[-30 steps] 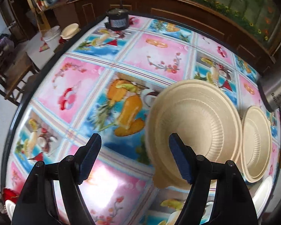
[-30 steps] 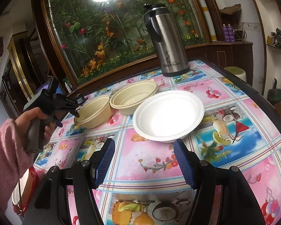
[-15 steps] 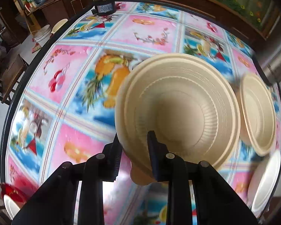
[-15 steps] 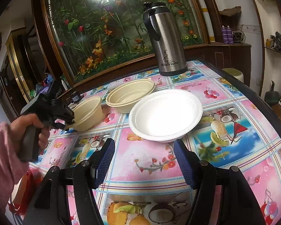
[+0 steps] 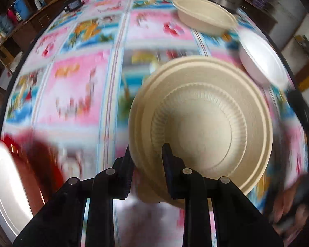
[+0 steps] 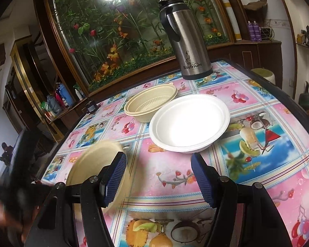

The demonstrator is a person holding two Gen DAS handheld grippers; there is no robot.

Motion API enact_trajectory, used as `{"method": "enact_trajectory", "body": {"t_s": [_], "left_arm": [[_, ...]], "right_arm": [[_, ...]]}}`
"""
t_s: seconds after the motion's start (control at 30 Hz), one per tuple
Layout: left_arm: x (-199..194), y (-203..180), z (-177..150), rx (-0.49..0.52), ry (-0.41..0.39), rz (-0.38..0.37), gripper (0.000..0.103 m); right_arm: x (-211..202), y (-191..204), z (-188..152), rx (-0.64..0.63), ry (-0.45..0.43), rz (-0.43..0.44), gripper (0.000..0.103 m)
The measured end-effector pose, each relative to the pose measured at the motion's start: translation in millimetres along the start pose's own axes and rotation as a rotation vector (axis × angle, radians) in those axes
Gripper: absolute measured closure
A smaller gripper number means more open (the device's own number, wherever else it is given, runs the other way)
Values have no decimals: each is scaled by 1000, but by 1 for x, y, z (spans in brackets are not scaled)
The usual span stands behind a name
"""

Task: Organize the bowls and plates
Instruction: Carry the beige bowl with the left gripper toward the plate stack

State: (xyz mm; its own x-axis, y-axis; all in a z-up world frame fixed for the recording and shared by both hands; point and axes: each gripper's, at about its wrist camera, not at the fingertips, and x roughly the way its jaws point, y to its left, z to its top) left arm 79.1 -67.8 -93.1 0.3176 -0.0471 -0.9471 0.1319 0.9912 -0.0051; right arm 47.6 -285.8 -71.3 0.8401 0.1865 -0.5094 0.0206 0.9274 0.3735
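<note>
The beige bowl (image 5: 199, 127), a second ago resting on the counter (image 5: 76, 86) beside its twin (image 5: 204, 16), is now lifted and carried toward the near edge, its rim pinched between the left gripper's (image 5: 147, 160) fingers. The right gripper (image 6: 158, 177) hovers nearer than the white bowl (image 6: 189, 121), fingers spread and empty, so stacking looks under way.

ribbed bowl (image 6: 150, 106) behind plate (image 6: 189, 123), flask (image 6: 185, 39) behind both, on table (image 6: 257, 164)
</note>
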Motion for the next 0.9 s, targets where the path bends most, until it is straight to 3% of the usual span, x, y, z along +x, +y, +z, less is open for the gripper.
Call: {"method": "enact_trajectory", "body": {"t_s": [0.13, 0.23, 0.4, 0.47, 0.57, 0.73, 0.9], "left_arm": [[-13, 4, -45, 26, 9, -28, 79], [-20, 7, -59, 29, 8, -43, 79], [-30, 13, -60, 42, -58, 3, 77], [-32, 15, -57, 35, -76, -1, 70], [-37, 13, -60, 42, -104, -2, 69], [-45, 10, -65, 63, -168, 26, 69], [-50, 13, -67, 68, -206, 36, 69]], "right_arm": [[1, 0, 0, 6, 7, 5, 36], [-2, -1, -1, 21, 6, 21, 36], [-15, -6, -9, 89, 37, 108, 36], [-22, -4, -14, 119, 83, 148, 34], [-34, 9, -26, 111, 134, 191, 34], [-38, 34, -43, 50, 250, 179, 34], [-34, 44, -57, 24, 297, 110, 34]]}}
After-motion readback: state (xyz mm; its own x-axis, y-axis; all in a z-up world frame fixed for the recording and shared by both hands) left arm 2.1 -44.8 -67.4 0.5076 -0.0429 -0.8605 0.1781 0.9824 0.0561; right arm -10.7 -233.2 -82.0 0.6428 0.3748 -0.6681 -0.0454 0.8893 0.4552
